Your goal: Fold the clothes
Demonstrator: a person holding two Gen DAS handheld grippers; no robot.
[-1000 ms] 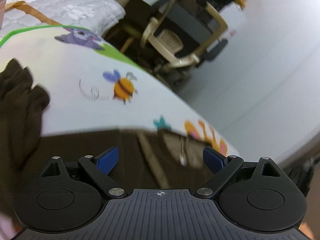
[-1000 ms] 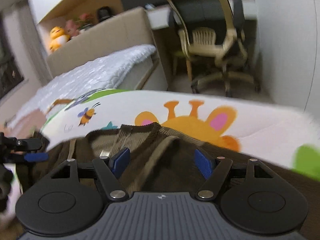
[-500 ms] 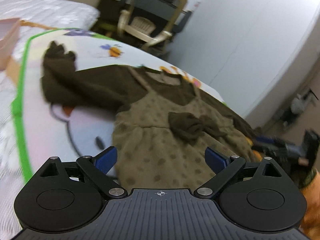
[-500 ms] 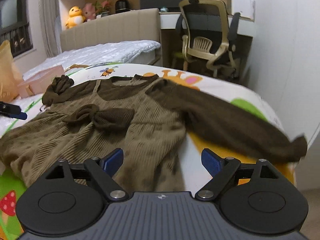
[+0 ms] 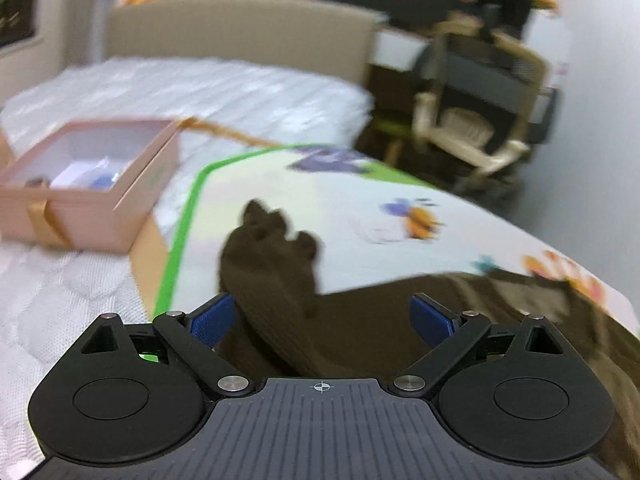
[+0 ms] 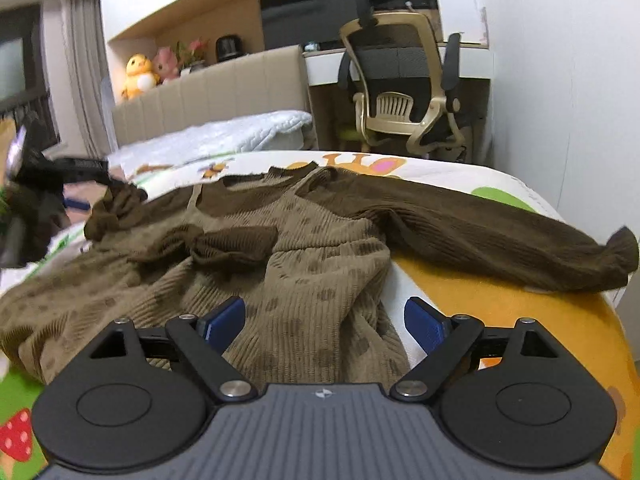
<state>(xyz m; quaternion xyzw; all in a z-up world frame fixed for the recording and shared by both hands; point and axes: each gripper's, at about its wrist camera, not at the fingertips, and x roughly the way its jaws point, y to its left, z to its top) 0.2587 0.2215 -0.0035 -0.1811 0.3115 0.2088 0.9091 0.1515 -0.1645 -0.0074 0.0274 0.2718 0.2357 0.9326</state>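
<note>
Dress (image 6: 320,264) in ribbed olive knit, dotted, with a dark brown bow (image 6: 224,244) at the waist and dark brown sleeves, lay spread face up on a cartoon-printed mat (image 6: 500,304) on the bed (image 6: 224,136). Its right sleeve (image 6: 500,236) stretched out across the orange part of the mat, the cuff near the mat's edge. The other sleeve (image 5: 272,276) lay toward the green-bordered side, its bunched cuff raised a little off the mat.

The right gripper (image 6: 324,320) hung over the skirt near the hem, its blue pads well apart; the skirt's cloth lay between and below them, with neither pad pressing on it. The left gripper (image 5: 322,316) sat low over the dark sleeve, jaws likewise spread wide; the sleeve ran up between the pads, close against the pad on the left, though the blur left it unclear whether they touched. In the right wrist view that gripper showed only as a dark blurred shape at the far left.

Beside the mat's green border stood a pink box (image 5: 88,184) with a clear lid and a gold ribbon, on the white quilted cover. Beyond the bed came a beige padded headboard (image 6: 216,92), a shelf with a yellow plush toy (image 6: 138,76), and an office chair (image 6: 400,80) at a desk by the white wall.
</note>
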